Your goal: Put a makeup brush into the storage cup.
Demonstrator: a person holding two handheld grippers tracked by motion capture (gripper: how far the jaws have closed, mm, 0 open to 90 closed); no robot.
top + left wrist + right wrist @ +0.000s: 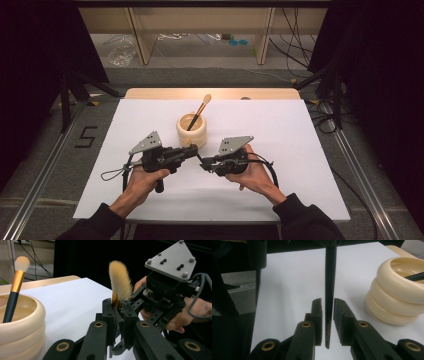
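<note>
Between the two hands, just in front of the cream ringed holder [192, 131], the left claw [119, 312] is clamped on a makeup brush [120, 281] at its gold ferrule, the tawny bristles standing up above the jaws. The right claw [327, 315] straddles the same brush's black handle [330, 285]; a thin gap shows on each side of the handle, so the pads do not press on it. That handle runs straight from the right claw's jaws toward the left claw, held above the white surface [300, 145]. The holder stands on the surface just beyond the claws, and a second brush [199, 113] with a dark handle and pale tip leans inside it. Each hand [142, 181] grips its claw's body from below, cables trailing off to the sides.
</note>
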